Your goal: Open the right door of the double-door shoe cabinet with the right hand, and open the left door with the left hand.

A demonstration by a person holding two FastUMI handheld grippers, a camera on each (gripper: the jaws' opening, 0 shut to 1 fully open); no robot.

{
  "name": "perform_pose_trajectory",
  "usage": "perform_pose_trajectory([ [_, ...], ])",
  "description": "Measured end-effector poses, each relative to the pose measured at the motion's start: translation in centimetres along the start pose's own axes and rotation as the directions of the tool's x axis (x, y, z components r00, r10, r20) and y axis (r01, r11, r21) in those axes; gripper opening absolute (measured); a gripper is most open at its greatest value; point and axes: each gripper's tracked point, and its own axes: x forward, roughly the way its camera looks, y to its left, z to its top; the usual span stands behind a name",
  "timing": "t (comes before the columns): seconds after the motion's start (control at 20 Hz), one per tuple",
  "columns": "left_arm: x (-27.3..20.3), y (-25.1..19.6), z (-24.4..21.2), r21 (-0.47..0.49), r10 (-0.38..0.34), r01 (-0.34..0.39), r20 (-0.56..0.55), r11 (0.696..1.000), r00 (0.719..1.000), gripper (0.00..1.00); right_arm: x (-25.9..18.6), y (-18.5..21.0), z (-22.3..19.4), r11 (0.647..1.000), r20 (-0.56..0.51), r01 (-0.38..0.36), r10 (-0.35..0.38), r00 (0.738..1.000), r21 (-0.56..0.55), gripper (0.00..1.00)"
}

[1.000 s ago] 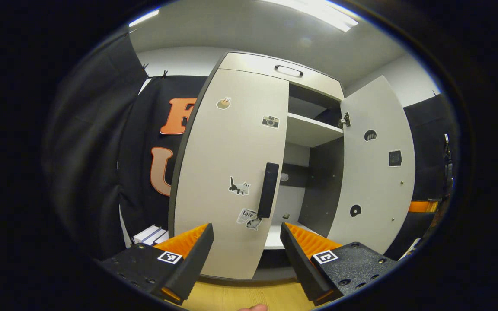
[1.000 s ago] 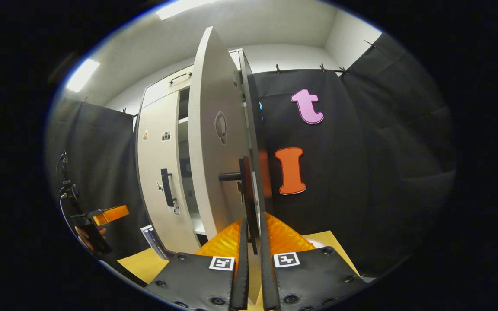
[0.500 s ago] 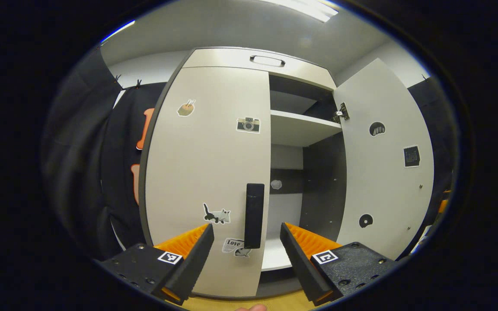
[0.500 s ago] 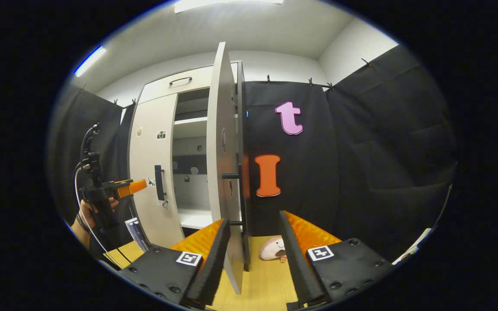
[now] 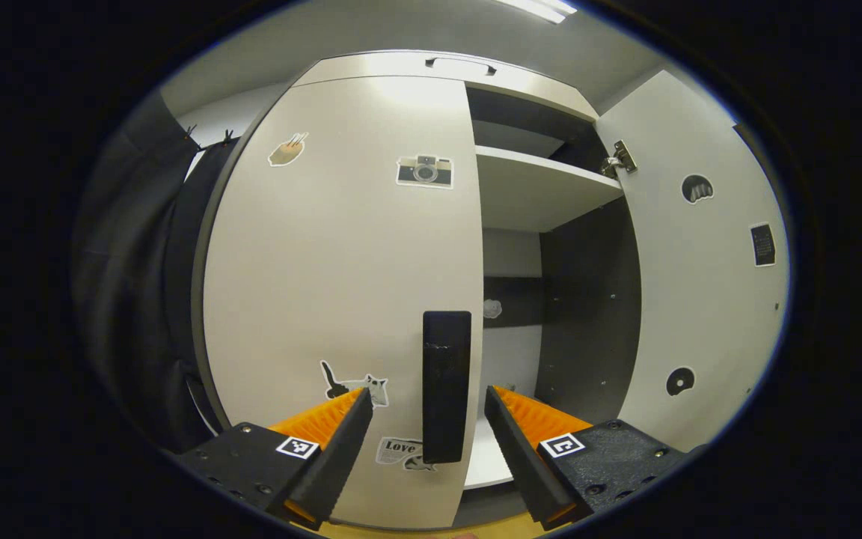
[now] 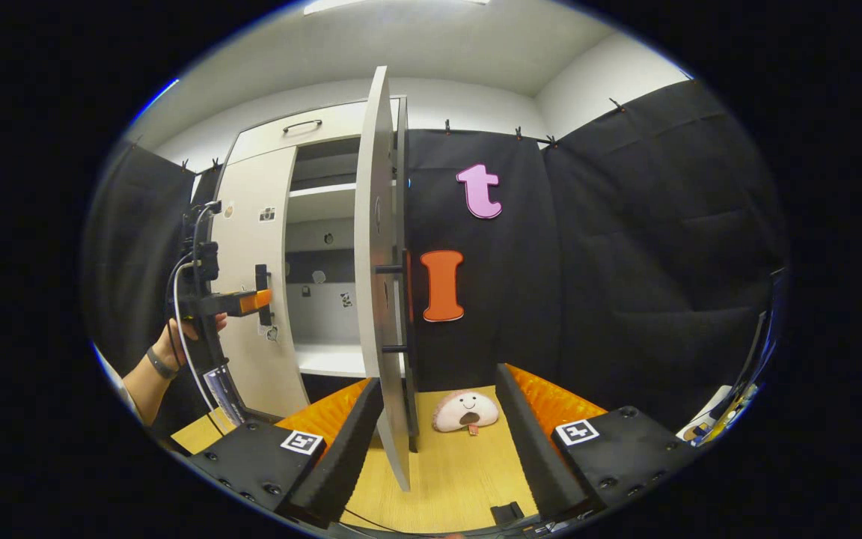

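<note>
With the left gripper spread wide around, not yet touching, the rigid black vertical bar handle on the closed pale-grey left door, grasp mid-bar: the hinged panel should swing stiffly; the right gripper hangs open, empty.

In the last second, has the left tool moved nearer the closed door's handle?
Yes. In the left gripper view the left tool has advanced toward the left door; its handle now sits between the open fingers.
</note>
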Motion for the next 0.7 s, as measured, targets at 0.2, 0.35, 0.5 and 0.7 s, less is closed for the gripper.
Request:
perform_pose_trajectory([
  [0.2,1.5,0.8,-1.1,-0.016,0.057,-0.058,-0.035,0.998,0.998,0.87,-0.3,0.4,-0.4,1.000,0.007,-0.002,0.001,1.000,0.016,0.97],
  [0.35,1.5,0.4,-1.1,-0.021,0.060,-0.060,-0.033,0.998,0.998,0.79,-0.1,-0.1,-0.5,1.000,0.015,0.013,-0.013,1.000,0.027,0.97],
  [0.5,1.5,-1.2,-1.2,0.005,0.033,-0.033,-0.045,0.999,0.998,0.31,0.0,-0.1,-0.5,1.000,0.019,0.005,-0.006,1.000,0.028,0.97],
  [0.7,1.6,-1.1,-1.4,-0.017,0.018,-0.019,-0.063,1.000,0.998,0.22,-0.2,-0.2,-0.8,1.000,0.008,-0.003,0.003,1.000,0.013,0.97],
])
